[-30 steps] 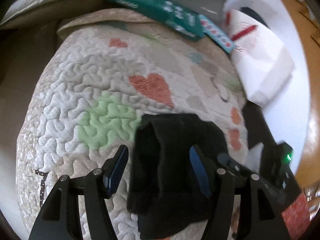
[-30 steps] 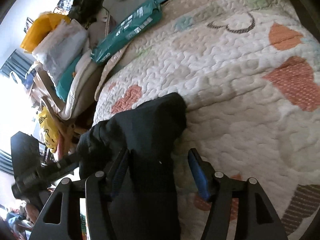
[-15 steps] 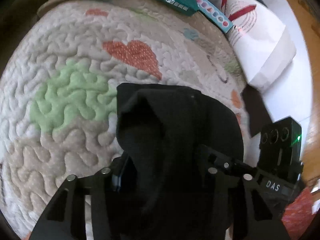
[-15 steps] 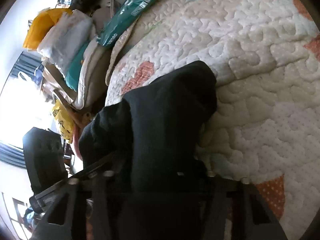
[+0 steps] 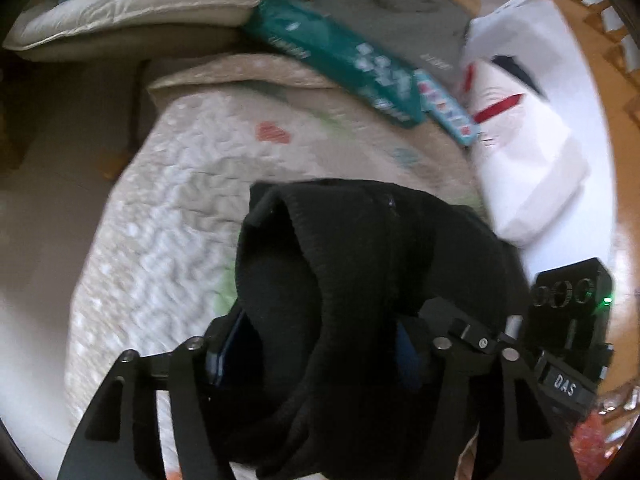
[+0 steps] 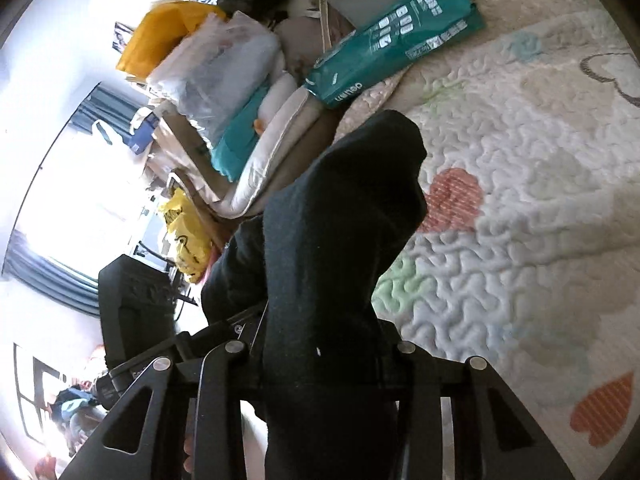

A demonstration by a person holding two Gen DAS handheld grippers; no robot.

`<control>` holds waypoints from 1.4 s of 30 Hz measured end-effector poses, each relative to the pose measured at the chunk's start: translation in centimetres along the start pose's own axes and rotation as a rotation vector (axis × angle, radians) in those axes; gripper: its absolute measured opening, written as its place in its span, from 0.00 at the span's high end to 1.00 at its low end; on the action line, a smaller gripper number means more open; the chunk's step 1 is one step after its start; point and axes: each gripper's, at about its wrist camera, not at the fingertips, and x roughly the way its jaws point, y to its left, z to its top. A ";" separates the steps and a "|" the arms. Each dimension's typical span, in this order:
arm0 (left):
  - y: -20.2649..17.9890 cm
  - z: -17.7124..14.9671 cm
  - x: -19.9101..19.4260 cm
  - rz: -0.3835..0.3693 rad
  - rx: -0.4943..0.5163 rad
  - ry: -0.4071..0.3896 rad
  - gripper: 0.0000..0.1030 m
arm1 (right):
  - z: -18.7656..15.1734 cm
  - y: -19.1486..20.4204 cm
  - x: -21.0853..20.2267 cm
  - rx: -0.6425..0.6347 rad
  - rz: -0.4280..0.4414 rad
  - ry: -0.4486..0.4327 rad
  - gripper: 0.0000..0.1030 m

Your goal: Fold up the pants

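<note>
Black pants (image 5: 360, 280), bunched above quilt

1. Left gripper (image 5: 320, 356): tilted down, jaws just been opening, black cloth bunched between them; blue pads (image 5: 224, 354) partly visible.
2. Right gripper (image 6: 320, 344): jaws just been closing, clamped on black cloth; fingertips hidden under the fabric.

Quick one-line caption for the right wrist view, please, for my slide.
Right gripper shut on black pants, bunched fabric lifted above the heart-patterned quilt.
</note>
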 end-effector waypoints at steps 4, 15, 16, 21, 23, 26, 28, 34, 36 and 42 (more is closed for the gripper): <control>4.4 0.1 4.4 0.096 -0.096 0.076 0.29 | 0.2 -2.4 4.1 -0.016 -0.128 0.059 0.56; 5.9 -1.5 3.1 -0.002 -0.159 0.009 0.26 | -3.8 -6.9 1.3 0.008 -0.287 -0.003 0.27; 5.5 -1.6 3.2 0.018 -0.152 0.012 0.25 | -3.8 -7.0 1.3 0.012 -0.300 -0.007 0.24; 5.8 -0.4 4.2 0.043 -0.226 0.053 0.24 | -3.9 -8.3 0.5 0.081 -0.311 -0.027 0.20; 6.6 -0.1 4.0 0.016 -0.303 0.067 0.24 | -4.1 -7.9 0.5 0.070 -0.333 -0.033 0.18; 8.9 0.0 2.8 -0.047 -0.461 0.046 0.24 | -4.3 -7.7 -0.5 0.110 -0.313 -0.039 0.18; 10.6 -0.3 1.4 -0.005 -0.534 0.022 0.24 | -4.5 -7.2 -1.3 0.105 -0.328 -0.054 0.18; 11.9 -2.0 -3.4 0.258 -0.452 -0.036 0.24 | -6.7 -5.2 -6.8 0.009 -0.449 -0.086 0.17; 10.5 -3.1 -5.5 0.276 -0.378 -0.080 0.24 | -8.0 -4.4 -8.2 -0.020 -0.472 -0.073 0.17; 3.0 -10.0 -10.2 0.316 -0.097 -0.211 0.24 | -12.9 -1.3 -11.5 -0.068 -0.468 -0.064 0.17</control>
